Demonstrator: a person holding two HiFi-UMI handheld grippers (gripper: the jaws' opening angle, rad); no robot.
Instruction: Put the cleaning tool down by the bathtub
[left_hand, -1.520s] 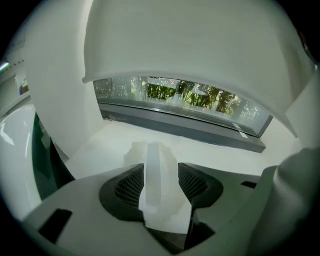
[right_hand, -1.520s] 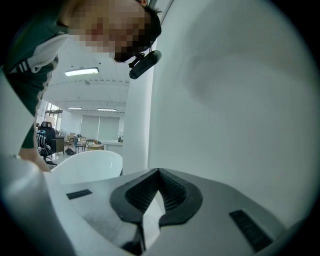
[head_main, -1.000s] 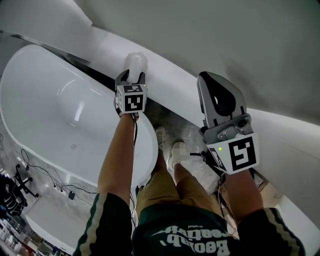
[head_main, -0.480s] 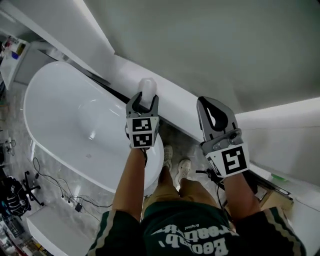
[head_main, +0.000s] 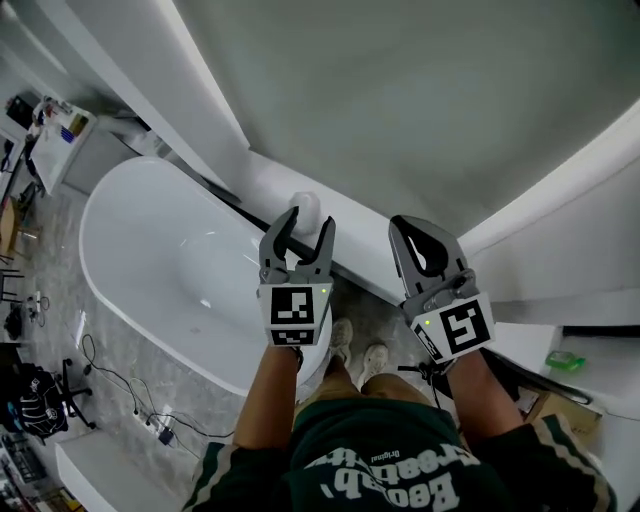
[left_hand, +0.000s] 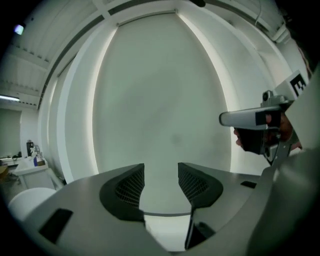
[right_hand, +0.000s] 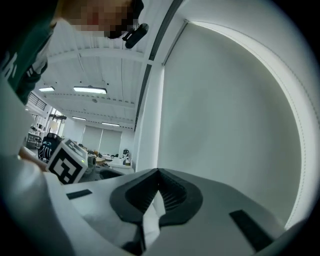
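**Tool is down by the tub, both grippers empty**

Head view: the tool (head_main: 305, 206) is a small white rounded thing on the white ledge (head_main: 272, 180), right beside the tub (head_main: 150, 185) rim. It just looks like a blob from up here, so I can't tell its long axis or which way it points. The left gripper (head_main: 309, 225) hangs above it with the jaws spread, and the tool shows in the gap at the gripper's 12 o'clock. The tub spreads off to 9 o'clock. The right gripper (head_main: 418, 228) is at 3 o'clock of the left one, well apart from the tool, jaws together. The person's shoes (head_main: 345, 340) are at 6 o'clock.

Left gripper view: the left gripper (left_hand: 161, 175) jaws are apart with nothing between them, just plain wall (left_hand: 160, 100) beyond. The right gripper (left_hand: 226, 118) pokes in at 3 o'clock.

Right gripper view: the right gripper (right_hand: 159, 172) jaws are closed tip to tip, gripping nothing I can make out. The left one's marker cube (right_hand: 67, 162) sits at 9 o'clock.
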